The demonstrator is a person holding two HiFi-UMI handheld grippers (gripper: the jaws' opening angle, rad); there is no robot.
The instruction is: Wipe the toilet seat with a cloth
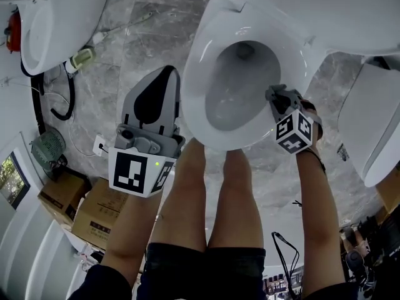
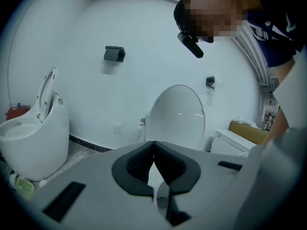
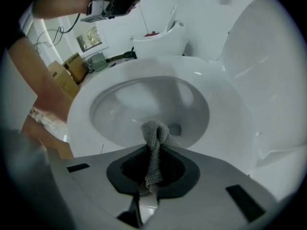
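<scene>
The toilet seat [image 3: 225, 114] is glossy and smooth, the cloth [image 3: 153, 145] coarsely knitted.

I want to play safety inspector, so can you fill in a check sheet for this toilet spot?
Surface: grey marbled floor; no spills seen.
Job's things: toilet seat down, lid raised; grey cloth bunched up.
Clutter: cardboard boxes on the floor at the person's left.
Grippers: left gripper shut and empty, held beside the toilet; right gripper shut on the cloth at the seat's right rim.
Cables: black cable looped on the floor; thin black cable near the person's right leg.
Surroundings: spare toilet to the left, second spare toilet to the right.
</scene>
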